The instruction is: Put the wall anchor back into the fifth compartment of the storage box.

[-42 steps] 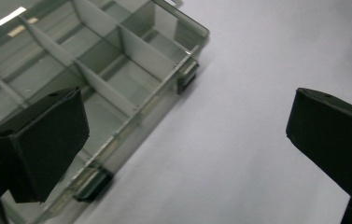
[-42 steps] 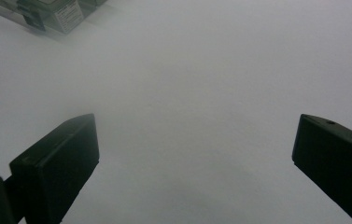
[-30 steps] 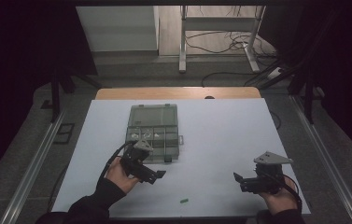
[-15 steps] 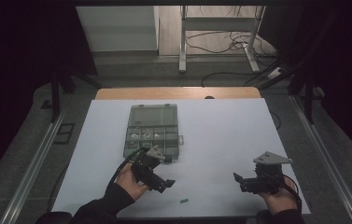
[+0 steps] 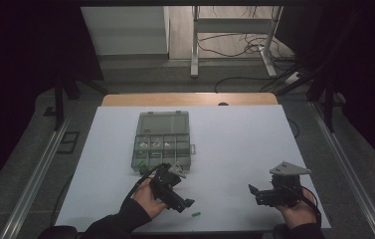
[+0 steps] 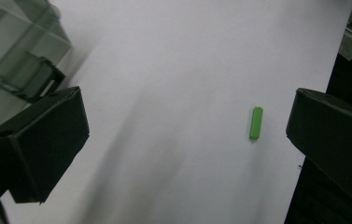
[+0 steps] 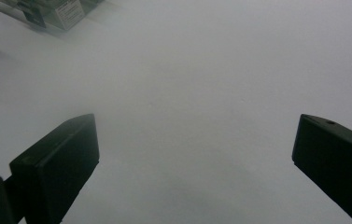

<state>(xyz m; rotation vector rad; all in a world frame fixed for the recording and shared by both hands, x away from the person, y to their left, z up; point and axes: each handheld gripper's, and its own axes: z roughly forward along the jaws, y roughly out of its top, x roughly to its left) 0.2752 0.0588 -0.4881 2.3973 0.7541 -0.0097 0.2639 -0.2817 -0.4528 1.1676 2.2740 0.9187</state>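
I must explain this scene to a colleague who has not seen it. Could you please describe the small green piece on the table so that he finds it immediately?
Start at the white table and find the clear plastic box with compartments. Come toward the near edge, to the left gripper, whose jaws are open. The green piece lies flat just beside it, a short stick, the only bright green thing on the white surface.

Green peg, white table, black jaws

Dim, murky frames; blurred edges.
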